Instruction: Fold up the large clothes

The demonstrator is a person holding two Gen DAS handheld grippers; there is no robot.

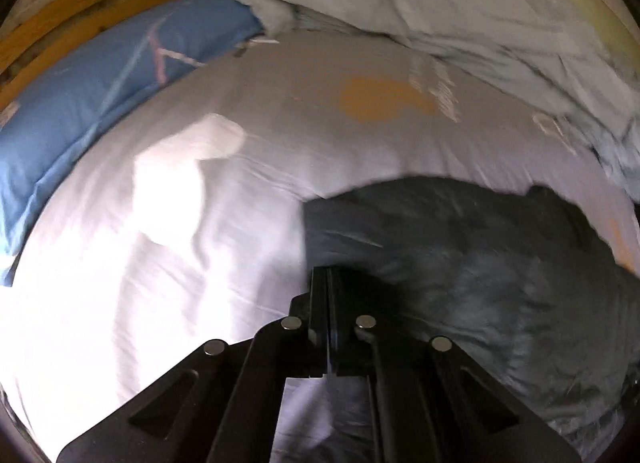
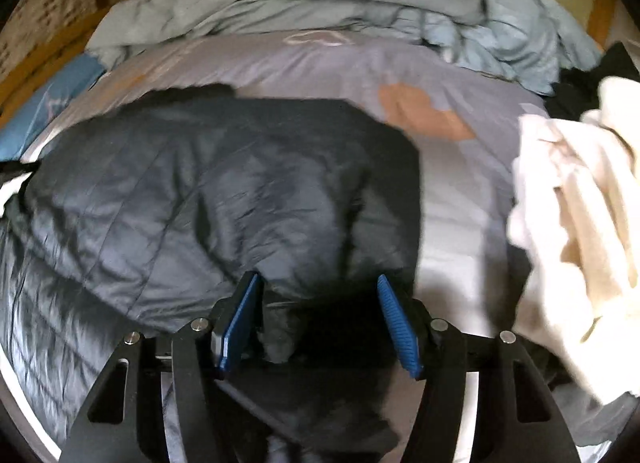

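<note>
With the left gripper (image 1: 329, 283) clamped shut at the dark quilted puffer jacket's (image 2: 192, 191) edge and the right gripper (image 2: 318, 303) gaping over it on the pale grey bedspread (image 1: 280, 103), slippery fabric could slide free.

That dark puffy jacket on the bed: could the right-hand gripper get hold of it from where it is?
Probably yes. The right gripper is open, with a bunch of the dark jacket already between its blue pads. Nothing blocks it.
</note>
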